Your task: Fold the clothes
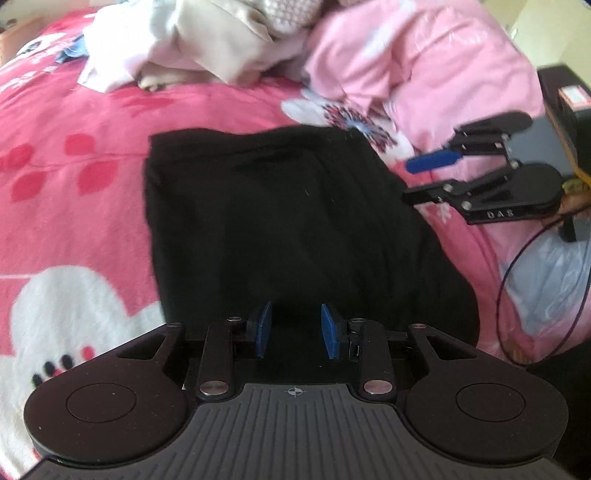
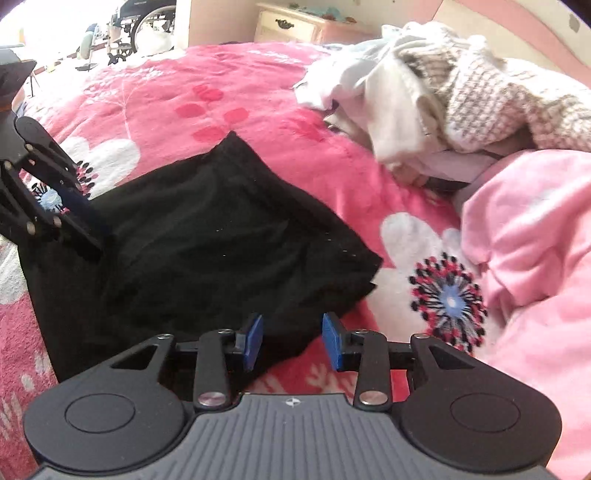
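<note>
Grippers first: both are tipped steeply down toward the bed, one on each side of the same piece of clothing. Left gripper [image 1: 295, 330] has its blue pads [image 1: 263, 329] standing apart with nothing pinched between them, just dark cloth showing below the gap. Right gripper [image 2: 291, 341] is the same deal, jaws apart, nothing clamped, and the gap sits right over the edge of the cloth where it meets the bedspread.

Black garment [image 1: 295, 229] is the task thing. It lies flat and folded over on the pink floral bedspread [image 1: 74, 155], straight ahead of the left jaws and reaching right under them. From the right wrist view it spreads ahead and to the left of the jaws, with one corner poking out to the right just ahead of the fingertips. Neither gripper looks to be touching it, though the black on black makes that hard to call on the left one.

Count, as far as I can see:
- 2 grippers, each showing up off to the side in the other's view
- 1 black garment laid out
- 1 heap of unfolded light clothes [image 2: 424, 96], white and beige stuff plus a knit piece, well beyond the jaws
- 1 pale pink quilt [image 2: 535, 236] bunched up to the right of the right jaws
- 1 cream nightstand [image 2: 291, 26] far behind the bed
</note>
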### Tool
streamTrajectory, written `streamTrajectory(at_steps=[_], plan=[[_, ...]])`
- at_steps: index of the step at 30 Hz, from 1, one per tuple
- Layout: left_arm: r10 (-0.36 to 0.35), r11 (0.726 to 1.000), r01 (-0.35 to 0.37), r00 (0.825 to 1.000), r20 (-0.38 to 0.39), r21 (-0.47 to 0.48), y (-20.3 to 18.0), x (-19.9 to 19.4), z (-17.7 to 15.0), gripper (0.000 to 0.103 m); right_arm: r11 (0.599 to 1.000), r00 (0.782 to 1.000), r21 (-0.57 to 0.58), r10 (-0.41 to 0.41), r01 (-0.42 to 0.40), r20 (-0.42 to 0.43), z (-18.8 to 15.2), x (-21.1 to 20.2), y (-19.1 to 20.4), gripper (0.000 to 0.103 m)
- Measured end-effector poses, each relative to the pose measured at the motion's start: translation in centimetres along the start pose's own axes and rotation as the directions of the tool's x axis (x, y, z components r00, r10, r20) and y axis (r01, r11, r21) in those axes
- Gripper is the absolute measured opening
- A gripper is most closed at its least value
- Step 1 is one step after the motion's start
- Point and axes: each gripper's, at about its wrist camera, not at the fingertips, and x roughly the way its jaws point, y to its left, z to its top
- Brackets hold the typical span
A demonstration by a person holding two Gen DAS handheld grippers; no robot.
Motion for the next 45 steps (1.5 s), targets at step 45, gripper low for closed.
streamTrajectory(at_steps=[45], plan=[[0.005, 1.0, -0.005, 1.0, -0.016, -0.028, 0.3, 0.2, -0.8, 0.031, 0.979, 0.993, 0.169, 0.121, -0.119, -0.006, -1.3, 2.1, -0.9, 0.03]])
